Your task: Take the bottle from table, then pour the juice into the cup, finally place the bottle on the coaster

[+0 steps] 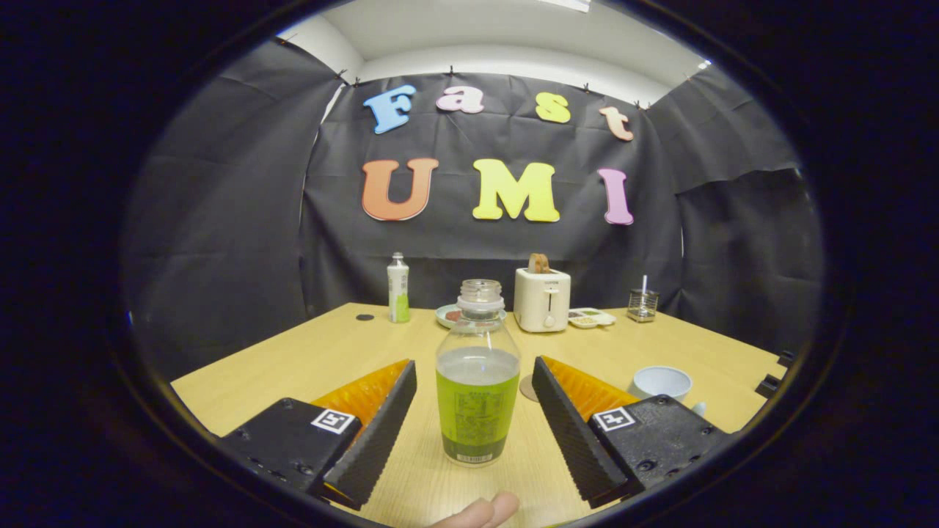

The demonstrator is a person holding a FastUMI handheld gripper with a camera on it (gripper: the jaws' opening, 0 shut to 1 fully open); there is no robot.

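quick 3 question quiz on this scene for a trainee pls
1. True or false: the gripper has its fingers closed on the clear plastic bottle of green juice.
2. Which stands farthest back on the light wooden table: A) the white toaster, B) the pale blue cup, C) the bottle of green juice?
3. Fill in: the bottle's neck has no ____.

Key: 1 false, the fingers stand open either side, apart from it. 2 A. 3 cap.
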